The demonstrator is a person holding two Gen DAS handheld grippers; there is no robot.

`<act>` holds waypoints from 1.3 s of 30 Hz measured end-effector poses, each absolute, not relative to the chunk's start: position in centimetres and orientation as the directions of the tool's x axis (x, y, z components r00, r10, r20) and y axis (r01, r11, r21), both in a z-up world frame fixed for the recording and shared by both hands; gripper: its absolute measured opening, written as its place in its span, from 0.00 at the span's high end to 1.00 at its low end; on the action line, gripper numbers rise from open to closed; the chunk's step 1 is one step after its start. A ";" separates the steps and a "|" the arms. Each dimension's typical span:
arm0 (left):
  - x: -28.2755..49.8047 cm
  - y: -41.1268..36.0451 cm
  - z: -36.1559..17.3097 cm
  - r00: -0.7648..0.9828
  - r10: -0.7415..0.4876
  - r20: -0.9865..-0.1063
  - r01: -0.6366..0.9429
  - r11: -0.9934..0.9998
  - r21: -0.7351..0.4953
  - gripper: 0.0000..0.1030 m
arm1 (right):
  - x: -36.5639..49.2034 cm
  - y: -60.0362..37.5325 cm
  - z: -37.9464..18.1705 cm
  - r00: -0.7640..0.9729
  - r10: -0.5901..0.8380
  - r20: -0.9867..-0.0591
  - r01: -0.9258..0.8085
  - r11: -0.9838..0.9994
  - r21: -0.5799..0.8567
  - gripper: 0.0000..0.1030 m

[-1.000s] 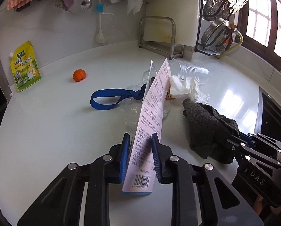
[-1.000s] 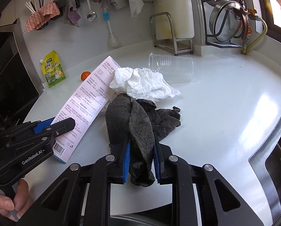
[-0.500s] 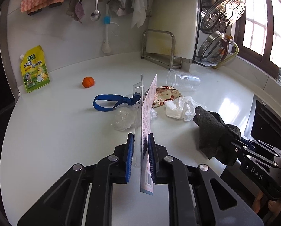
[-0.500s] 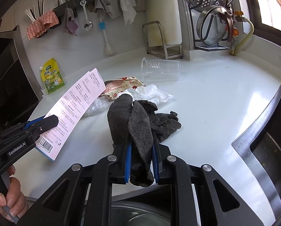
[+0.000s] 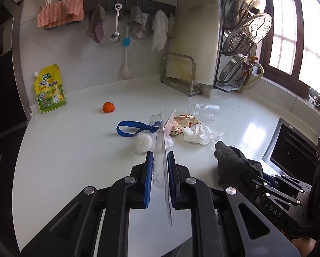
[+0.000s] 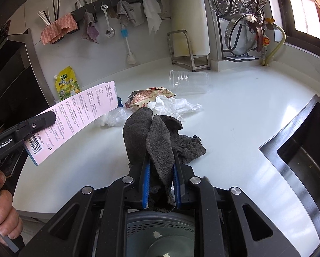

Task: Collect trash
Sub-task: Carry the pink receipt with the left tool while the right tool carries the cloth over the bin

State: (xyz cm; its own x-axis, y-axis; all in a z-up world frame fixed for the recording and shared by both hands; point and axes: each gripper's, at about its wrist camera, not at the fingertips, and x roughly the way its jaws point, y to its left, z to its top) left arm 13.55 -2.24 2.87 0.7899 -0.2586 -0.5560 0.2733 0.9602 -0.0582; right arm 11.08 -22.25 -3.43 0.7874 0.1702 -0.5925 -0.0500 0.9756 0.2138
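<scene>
Collection was partly done, by my reading: both grippers were loaded, nothing visibly binned from this pair. The left gripper (image 5: 160, 177) was clamped on a thin blister pack (image 6: 78, 115), clear moulded plastic against a pink printed card, held edge-up above the counter (image 5: 74, 160). The right gripper (image 6: 160, 182) was clamped on a dark, nubbly, limp cloth (image 6: 157, 137), hanging over a perforated bin (image 6: 160, 233) below the counter edge. Left on the counter: a ribbed clear cup (image 6: 190, 81) on its side, a glossy snack wrapper (image 6: 149, 95), crumpled white tissue (image 6: 177, 105), a blue ribbon loop (image 5: 132, 128), and a filmy plastic wad (image 5: 141, 142).
</scene>
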 end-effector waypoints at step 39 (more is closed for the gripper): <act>-3.0 -6.0 -1.8 0.699 -0.322 -0.639 0.390 0.920 -0.037 0.86 | -7.4 -23.4 -5.0 0.786 0.120 -0.606 0.005 0.980 0.201 0.83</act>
State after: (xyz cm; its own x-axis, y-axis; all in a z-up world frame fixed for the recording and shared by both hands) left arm -3.00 -6.02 -1.81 0.6987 -0.3217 -0.6391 0.3902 0.9200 -0.0365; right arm -7.37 -23.38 -4.97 0.7864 0.1199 -0.6060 0.0055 0.9796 0.2009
